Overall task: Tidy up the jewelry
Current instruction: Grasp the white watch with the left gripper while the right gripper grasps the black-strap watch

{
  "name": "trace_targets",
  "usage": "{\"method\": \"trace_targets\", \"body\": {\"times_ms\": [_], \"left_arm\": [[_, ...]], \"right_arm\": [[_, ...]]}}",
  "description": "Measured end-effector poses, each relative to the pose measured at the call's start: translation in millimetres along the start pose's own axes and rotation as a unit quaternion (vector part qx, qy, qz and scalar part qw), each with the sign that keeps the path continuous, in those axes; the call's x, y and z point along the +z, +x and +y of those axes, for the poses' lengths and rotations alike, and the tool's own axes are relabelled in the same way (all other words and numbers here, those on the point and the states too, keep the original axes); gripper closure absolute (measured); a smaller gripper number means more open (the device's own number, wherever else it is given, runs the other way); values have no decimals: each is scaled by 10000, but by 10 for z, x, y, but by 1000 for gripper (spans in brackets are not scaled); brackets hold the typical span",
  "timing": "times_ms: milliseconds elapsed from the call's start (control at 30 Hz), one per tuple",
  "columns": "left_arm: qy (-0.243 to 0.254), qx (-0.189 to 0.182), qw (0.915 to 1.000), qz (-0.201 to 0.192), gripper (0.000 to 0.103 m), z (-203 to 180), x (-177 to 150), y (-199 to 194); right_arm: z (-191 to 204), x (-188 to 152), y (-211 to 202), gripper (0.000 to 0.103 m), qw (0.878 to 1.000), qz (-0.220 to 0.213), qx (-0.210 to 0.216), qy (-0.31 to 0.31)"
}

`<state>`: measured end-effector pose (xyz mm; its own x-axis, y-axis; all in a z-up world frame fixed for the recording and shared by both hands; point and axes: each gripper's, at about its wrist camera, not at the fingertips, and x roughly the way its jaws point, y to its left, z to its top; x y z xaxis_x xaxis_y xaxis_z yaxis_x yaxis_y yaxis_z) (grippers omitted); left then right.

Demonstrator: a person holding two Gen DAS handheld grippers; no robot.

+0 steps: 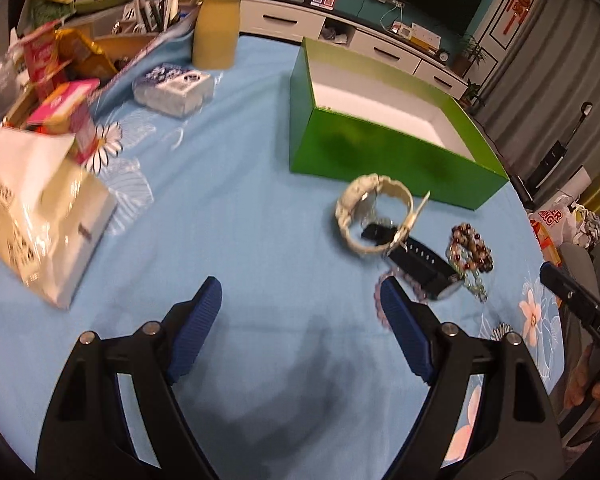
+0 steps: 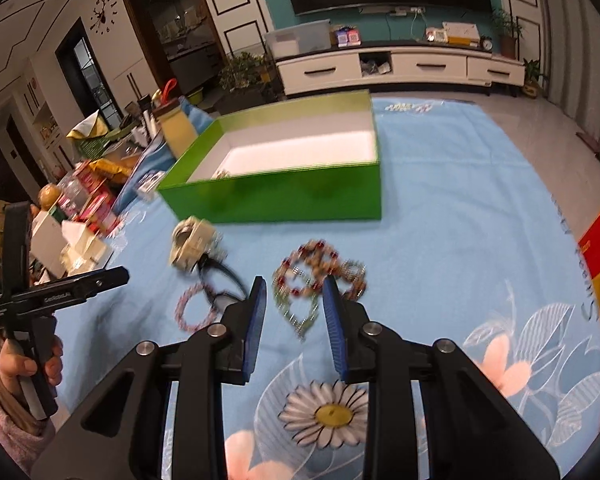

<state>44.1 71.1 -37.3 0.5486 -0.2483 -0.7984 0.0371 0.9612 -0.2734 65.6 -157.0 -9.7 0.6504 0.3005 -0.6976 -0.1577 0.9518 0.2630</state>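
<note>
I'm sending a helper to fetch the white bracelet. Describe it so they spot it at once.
Find the open green cardboard box on the light blue flowered tablecloth. Just in front of its near wall lies the chunky white linked bracelet, partly over a black watch strap. It is the only pale, wide-linked loop; the neighbours are a dark red beaded bracelet and that strap.

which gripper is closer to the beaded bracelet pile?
Right. The right gripper hangs just short of the beaded bracelet pile, jaws framing it. The left gripper is off to its side.
</note>
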Motion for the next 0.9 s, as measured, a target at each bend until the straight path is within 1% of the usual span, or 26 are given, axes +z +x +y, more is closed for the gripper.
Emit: {"method": "trace_targets", "body": {"times_ms": [100,200,367,500,633,833,900], "left_arm": [[-46,-49,10000,67,20,9,-31,34],[-88,-94,9999,105,20,-7,-44,65],[-68,-175,9997,161,20,-50,-42,143],[-28,-195,9997,146,20,-70,23,202],[-76,-273,9995,148,20,-52,129,296],[27,-307,9995,79,20,-83,241,405],[64,-307,9995,73,20,-88,265,436]], "right_arm": [[117,-90,70,73,9995,143,187,-186],[276,-160,154,73,9976,302,498,-383],[507,-167,257,73,9933,373,712,-831],[611,-120,357,73,9903,430,767,-1073],[696,-67,494,73,9867,489,679,-1394],[843,-4,765,73,9756,634,573,-2021],[891,18,858,73,9702,701,575,-2248]]}}
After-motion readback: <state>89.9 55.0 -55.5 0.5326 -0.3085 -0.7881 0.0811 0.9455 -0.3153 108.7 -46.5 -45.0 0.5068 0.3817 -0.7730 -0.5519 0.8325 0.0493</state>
